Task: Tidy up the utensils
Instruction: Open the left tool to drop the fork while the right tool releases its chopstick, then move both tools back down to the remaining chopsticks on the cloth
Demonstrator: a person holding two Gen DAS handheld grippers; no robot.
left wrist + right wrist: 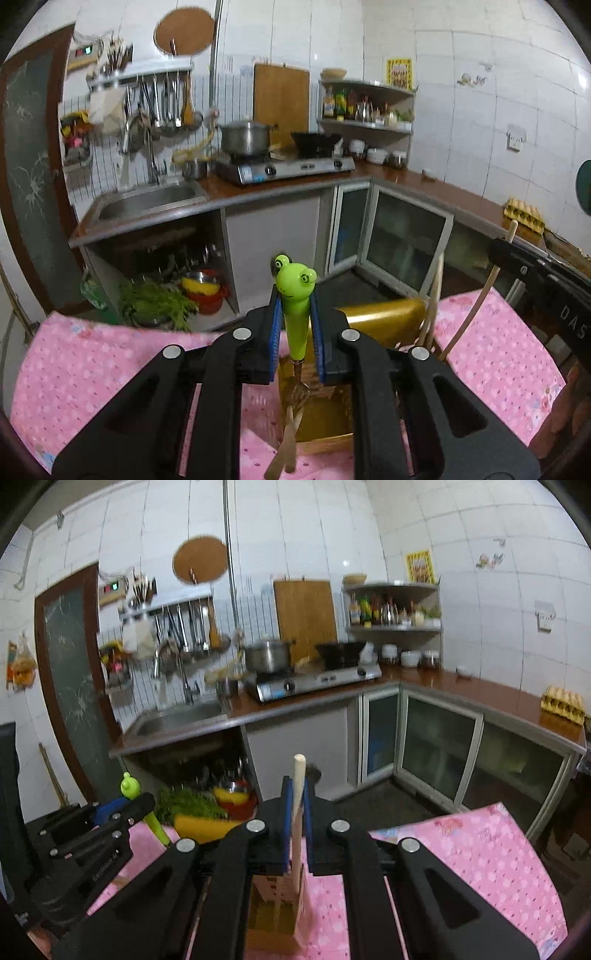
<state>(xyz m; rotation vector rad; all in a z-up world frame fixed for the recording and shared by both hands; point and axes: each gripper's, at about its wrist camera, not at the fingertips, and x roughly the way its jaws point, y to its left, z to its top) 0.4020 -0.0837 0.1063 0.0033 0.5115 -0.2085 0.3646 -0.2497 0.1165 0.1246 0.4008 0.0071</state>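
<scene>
Jaws of the left gripper (295,325) are clamped on the frog-handled utensil (294,295), the blue pads (274,325) pressing both sides of the green handle just below the frog head. In the left wrist view the utensil hangs upright, its metal working end lowered into the wooden holder (321,417), which stands on the pink-clothed surface (92,362). Other wooden utensils (436,295) already lean in the compartment to the right, with a yellow object (384,317) just behind the holder. The right gripper body enters this view at the far right edge. To complete the step well, keep the handle vertical, lower until the tip is judged to rest on the holder floor, then part the jaws and lift straight up. In the right wrist view, the jaws of the right gripper (296,827) are closed on a wooden stick handle (298,797), which also stands upright with its lower end inside the holder (277,904). The left gripper (92,834) appears at the left, near but apart. Holder walls are narrow, so sideways travel risks tipping the holder or striking its rim. Open room lies above both grippers and over the bare cloth (480,849) to the right; withdraw upward first, then outward, one gripper at a time.
</scene>
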